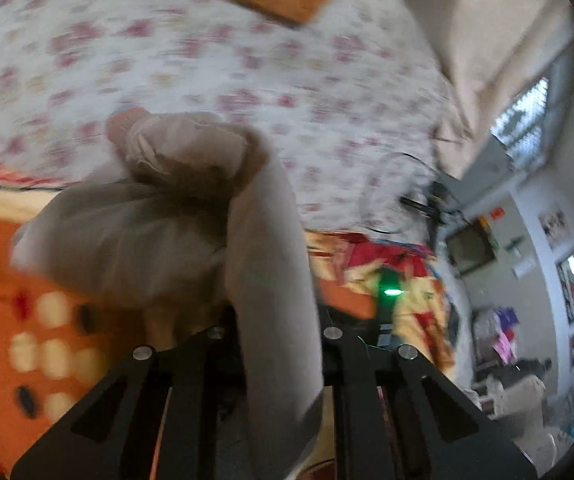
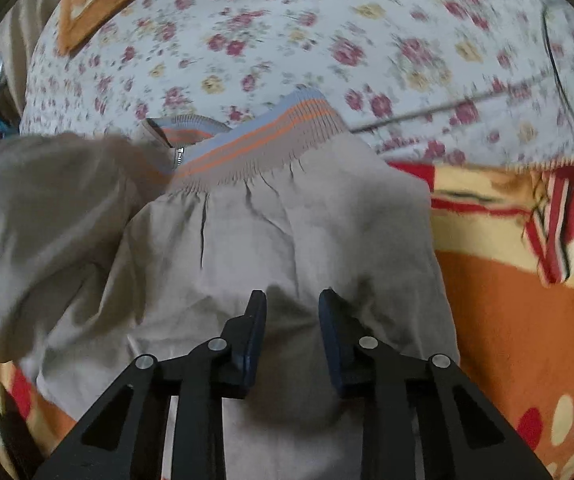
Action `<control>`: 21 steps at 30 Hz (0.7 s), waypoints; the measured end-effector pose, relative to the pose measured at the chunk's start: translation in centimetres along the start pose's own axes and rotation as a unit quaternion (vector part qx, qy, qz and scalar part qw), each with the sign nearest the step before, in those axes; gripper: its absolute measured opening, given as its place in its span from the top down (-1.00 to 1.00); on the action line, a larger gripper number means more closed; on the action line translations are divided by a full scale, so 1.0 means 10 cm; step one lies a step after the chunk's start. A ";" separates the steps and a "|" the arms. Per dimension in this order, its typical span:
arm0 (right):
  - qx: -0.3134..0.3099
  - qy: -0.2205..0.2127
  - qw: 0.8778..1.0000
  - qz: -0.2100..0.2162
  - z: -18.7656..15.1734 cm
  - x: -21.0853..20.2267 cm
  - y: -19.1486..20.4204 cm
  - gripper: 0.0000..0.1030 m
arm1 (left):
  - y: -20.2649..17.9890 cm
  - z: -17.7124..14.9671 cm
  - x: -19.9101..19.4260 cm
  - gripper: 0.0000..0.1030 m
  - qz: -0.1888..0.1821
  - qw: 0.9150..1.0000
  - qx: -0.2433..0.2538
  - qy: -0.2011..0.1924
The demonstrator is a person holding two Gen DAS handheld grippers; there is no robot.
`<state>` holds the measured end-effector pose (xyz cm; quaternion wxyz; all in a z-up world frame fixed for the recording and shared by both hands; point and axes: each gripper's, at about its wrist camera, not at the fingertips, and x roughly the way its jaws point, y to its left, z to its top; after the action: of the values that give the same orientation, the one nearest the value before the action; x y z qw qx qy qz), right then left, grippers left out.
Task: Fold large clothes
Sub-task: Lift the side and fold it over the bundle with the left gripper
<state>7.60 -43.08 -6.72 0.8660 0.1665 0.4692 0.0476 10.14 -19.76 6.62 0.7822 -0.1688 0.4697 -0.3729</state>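
The beige jacket (image 2: 271,240) lies on the bed, across the seam where the floral sheet (image 2: 287,32) meets the orange blanket (image 2: 507,320), ribbed striped hem (image 2: 263,132) toward the sheet. It looks light, soft and limp, likely to sag, so hems and corners are the best holds. The left gripper (image 1: 279,320) is clenched on a bunched fold, lifted above the blanket; the right gripper (image 2: 291,300) hovers low over the jacket's body, fingers parted, grasping nothing
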 end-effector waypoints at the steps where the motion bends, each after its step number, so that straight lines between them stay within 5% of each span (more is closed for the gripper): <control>1: 0.028 0.000 0.999 0.022 0.01 -0.01 -0.10 0.50 | -0.11 0.01 0.10 0.78 -0.006 1.000 0.007 0.003; 8: 0.209 0.008 0.964 0.162 -0.05 -0.05 -0.77 0.50 | -0.33 -0.22 1.09 0.73 -0.018 0.997 0.009 0.072; 11: 0.249 0.015 0.947 0.202 -0.11 0.03 -0.93 0.49 | -0.22 -0.40 1.38 0.38 -0.029 0.993 -0.004 0.113; 16: 0.263 0.021 0.942 0.210 -0.14 0.06 -0.97 0.51 | -0.37 -0.49 1.10 -0.35 -0.059 0.993 0.008 0.102; 21: 0.296 0.023 0.928 0.226 -0.20 0.05 -1.09 0.51 | -0.45 -0.38 0.46 -0.52 -0.062 0.996 0.042 0.052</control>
<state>5.43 -52.76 -11.74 0.7327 0.5154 0.4318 0.1051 6.29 -25.85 4.70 0.7386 -0.1453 0.4821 -0.4483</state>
